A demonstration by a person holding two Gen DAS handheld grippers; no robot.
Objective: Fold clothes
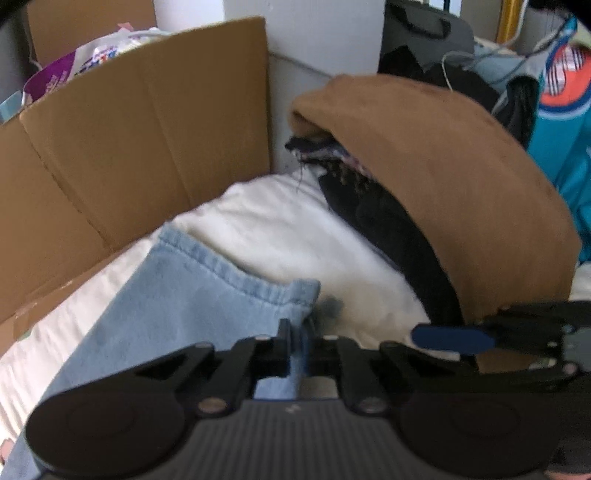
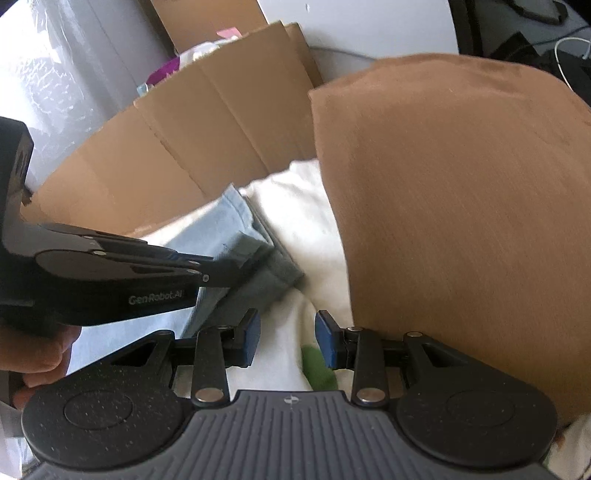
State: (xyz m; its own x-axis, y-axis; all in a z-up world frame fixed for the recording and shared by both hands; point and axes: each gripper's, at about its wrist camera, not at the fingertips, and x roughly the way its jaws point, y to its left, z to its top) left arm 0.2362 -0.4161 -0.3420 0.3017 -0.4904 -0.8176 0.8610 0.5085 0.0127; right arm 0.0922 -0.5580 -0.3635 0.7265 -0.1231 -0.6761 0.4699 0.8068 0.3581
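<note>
My left gripper is shut on the hemmed edge of a light blue denim garment, which lies over white bedding. In the right wrist view that left gripper comes in from the left, pinching the folded denim. My right gripper stands open over the white cloth with nothing between its blue pads. It sits just left of a folded brown garment. The brown garment tops a pile of dark clothes. My right gripper's blue pad shows beside that pile.
A cardboard box with open flaps stands along the left, also seen in the right wrist view as the box. A dark bag and a teal item crowd the back right. A hand holds the left gripper.
</note>
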